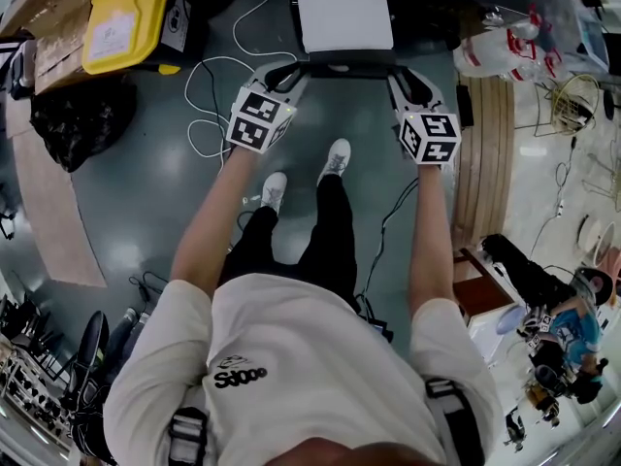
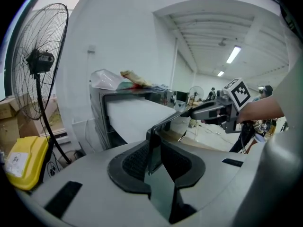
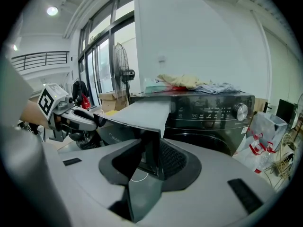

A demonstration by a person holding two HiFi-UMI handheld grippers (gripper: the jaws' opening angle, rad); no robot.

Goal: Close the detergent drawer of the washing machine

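Observation:
The detergent drawer (image 1: 344,13) stands pulled out of the dark washing machine (image 3: 213,112), its white top showing. Its dark front panel (image 1: 349,63) runs across between my two grippers. My left gripper (image 1: 294,70) is shut on the panel's left end, and in the left gripper view the panel's edge (image 2: 154,143) sits between the pads. At the panel's right end my right gripper (image 1: 399,74) is shut on it too; in the right gripper view the glossy panel (image 3: 128,126) passes between its jaws. Each gripper view shows the other gripper across the panel.
A yellow container (image 1: 126,22) and a black bag (image 1: 73,119) lie on the floor to the left, with white cables (image 1: 209,115) near my feet. A standing fan (image 2: 40,60) is left of the machine. Clothes (image 3: 189,83) lie on its top. Plastic bags (image 1: 505,47) sit at the right.

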